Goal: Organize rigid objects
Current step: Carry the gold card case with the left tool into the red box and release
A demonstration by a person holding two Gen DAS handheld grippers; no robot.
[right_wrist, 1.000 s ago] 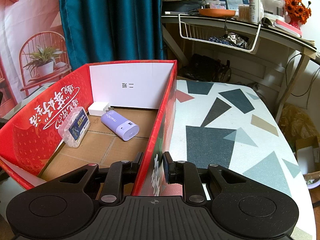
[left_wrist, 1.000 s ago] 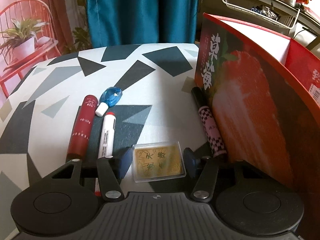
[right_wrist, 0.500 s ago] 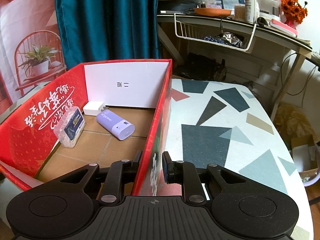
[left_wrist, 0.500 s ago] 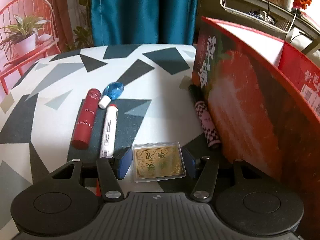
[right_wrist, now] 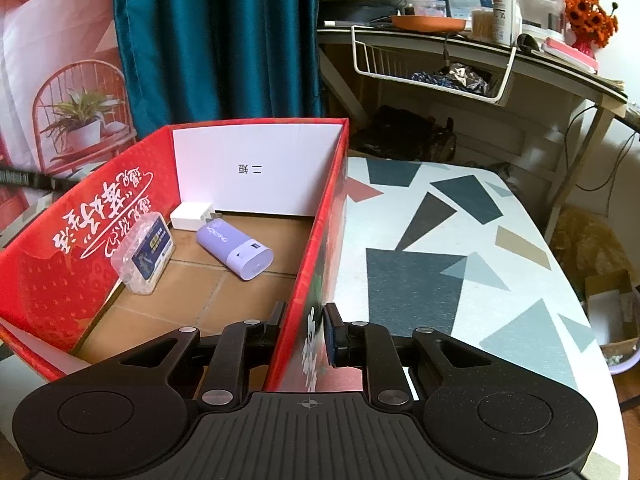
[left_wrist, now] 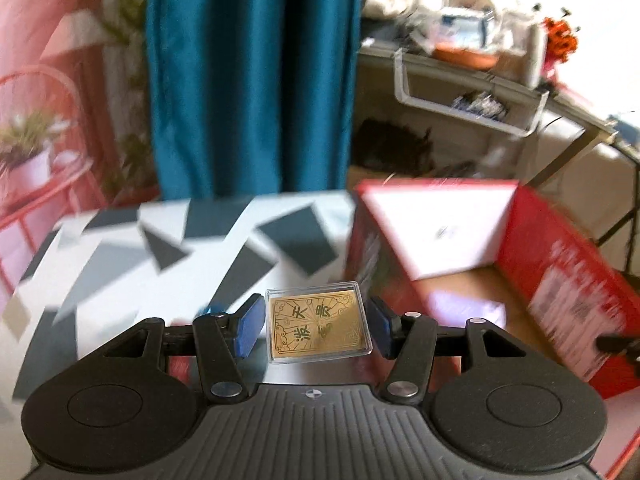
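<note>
My left gripper (left_wrist: pixel 316 326) is shut on a clear case with a gold card (left_wrist: pixel 318 328) and holds it in the air, left of the red cardboard box (left_wrist: pixel 560 248). My right gripper (right_wrist: pixel 302 332) is shut on the right wall of the box (right_wrist: pixel 320 240), near its front corner. Inside the box lie a purple power bank (right_wrist: pixel 236 248), a white charger (right_wrist: pixel 191 216) and a clear plastic box with a blue label (right_wrist: pixel 146 254). The left wrist view is blurred by motion.
The box stands on a white table with grey and dark shapes (right_wrist: pixel 440 248). A blue cap (left_wrist: pixel 208 310) of a pen peeks out behind my left finger. A teal curtain (left_wrist: pixel 248 80) hangs behind the table, and a cluttered shelf (right_wrist: pixel 480 48) stands at back right.
My left gripper has lifted the gold card case off the table and swung right toward the box. The pens have dropped below its view. My right gripper has held the box wall.
</note>
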